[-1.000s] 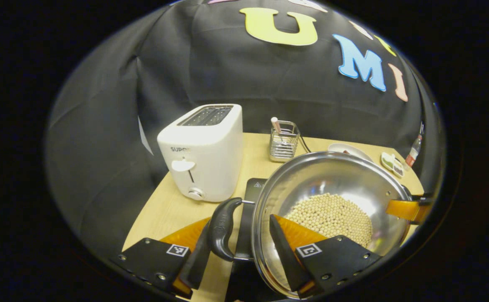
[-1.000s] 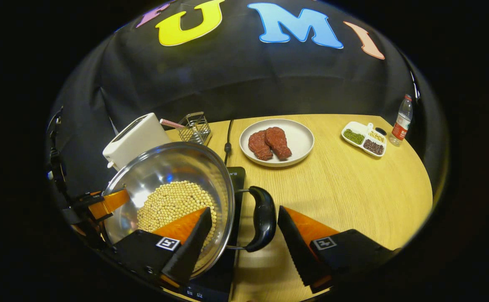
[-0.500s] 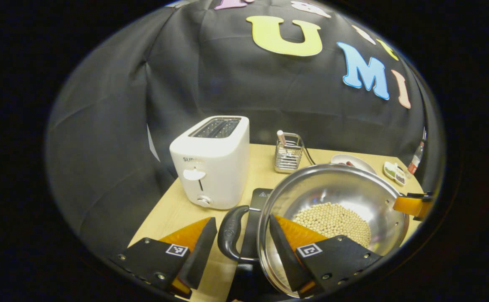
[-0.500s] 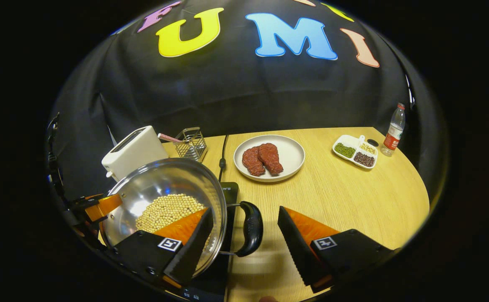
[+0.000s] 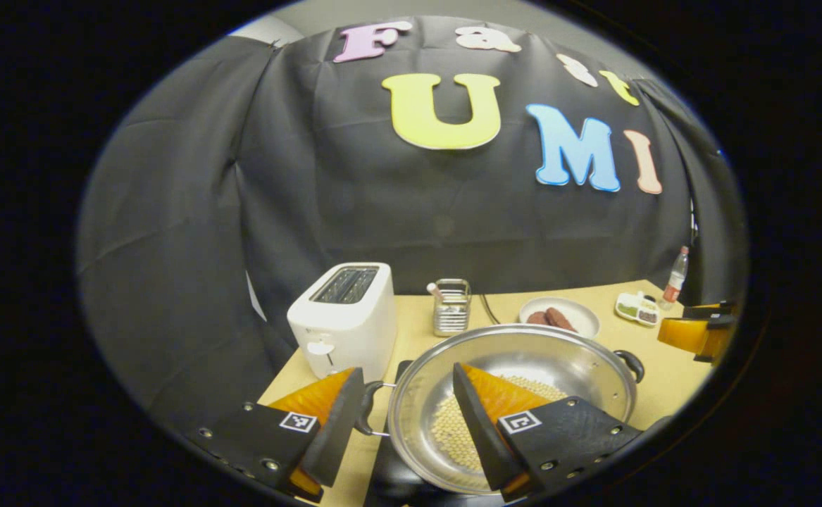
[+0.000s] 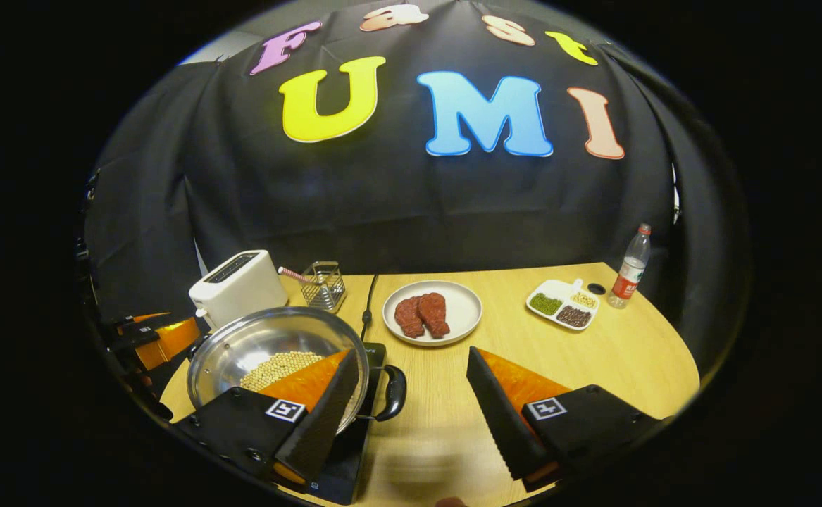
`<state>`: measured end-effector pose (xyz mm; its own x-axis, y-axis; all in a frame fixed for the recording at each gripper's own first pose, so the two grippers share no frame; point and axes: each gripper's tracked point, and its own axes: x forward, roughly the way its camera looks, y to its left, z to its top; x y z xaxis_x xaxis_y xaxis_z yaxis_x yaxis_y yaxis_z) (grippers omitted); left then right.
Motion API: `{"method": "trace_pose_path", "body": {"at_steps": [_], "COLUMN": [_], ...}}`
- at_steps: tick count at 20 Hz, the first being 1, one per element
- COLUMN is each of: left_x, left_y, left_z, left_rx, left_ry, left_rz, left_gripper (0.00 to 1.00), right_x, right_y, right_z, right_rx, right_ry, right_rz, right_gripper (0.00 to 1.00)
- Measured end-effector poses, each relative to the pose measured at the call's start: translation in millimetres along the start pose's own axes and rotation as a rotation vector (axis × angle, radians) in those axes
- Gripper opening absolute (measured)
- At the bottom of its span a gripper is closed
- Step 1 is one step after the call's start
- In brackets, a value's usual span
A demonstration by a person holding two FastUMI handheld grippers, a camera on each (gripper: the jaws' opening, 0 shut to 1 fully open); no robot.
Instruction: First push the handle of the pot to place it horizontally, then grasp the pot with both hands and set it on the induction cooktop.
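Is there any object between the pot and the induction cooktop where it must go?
Nothing visible stands between them: the pot of soybeans already sits on the induction cooktop, and both grippers' jaws are open around its handles.

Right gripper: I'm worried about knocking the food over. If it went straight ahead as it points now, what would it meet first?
Probably the plate with the meat: beyond the open right gripper lies bare table, then the plate. Depth is hard to judge.
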<state>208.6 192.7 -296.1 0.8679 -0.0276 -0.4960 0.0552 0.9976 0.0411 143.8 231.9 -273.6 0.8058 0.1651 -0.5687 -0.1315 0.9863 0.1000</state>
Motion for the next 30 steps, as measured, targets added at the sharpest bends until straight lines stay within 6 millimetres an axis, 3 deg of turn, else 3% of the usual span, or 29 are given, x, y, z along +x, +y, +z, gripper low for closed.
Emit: {"method": "trace_pose_path", "body": {"at_steps": [4,10,13,19,24,25,26,27,30], "left_x": [-37,-103,-147,-253,-313,-322,-329,-336,-351], "left_y": [-45,-110,-137,-199,-226,-225,-225,-224,-222], "left_z": [22,67,94,138,154,155,155,155,148], "left_rx": [-0.008,-0.087,-0.114,-0.099,-0.087,-0.075,-0.068,-0.063,-0.068], "left_ry": [-0.041,-0.141,-0.215,-0.376,-0.441,-0.451,-0.458,-0.464,-0.469], "left_rz": [-0.040,-0.035,-0.020,-0.033,-0.076,-0.074,-0.074,-0.076,-0.087], "left_gripper": [0.76,0.75,0.75,0.75,0.77,0.75,0.78,0.75,0.75], "right_x": [-40,-111,-152,-229,-282,-288,-292,-296,-304], "right_y": [-27,-89,-117,-171,-193,-195,-199,-202,-198], "right_z": [23,44,55,65,62,63,63,62,61], "right_rx": [-0.026,-0.096,-0.101,-0.145,-0.175,-0.178,-0.181,-0.178,-0.155], "right_ry": [-0.079,-0.196,-0.249,-0.372,-0.432,-0.451,-0.462,-0.465,-0.478], "right_rz": [0.000,0.005,0.016,0.016,0.001,-0.004,-0.018,-0.030,-0.037], "right_gripper": [0.98,0.98,0.98,0.98,0.98,0.93,0.93,0.98,0.98]}}
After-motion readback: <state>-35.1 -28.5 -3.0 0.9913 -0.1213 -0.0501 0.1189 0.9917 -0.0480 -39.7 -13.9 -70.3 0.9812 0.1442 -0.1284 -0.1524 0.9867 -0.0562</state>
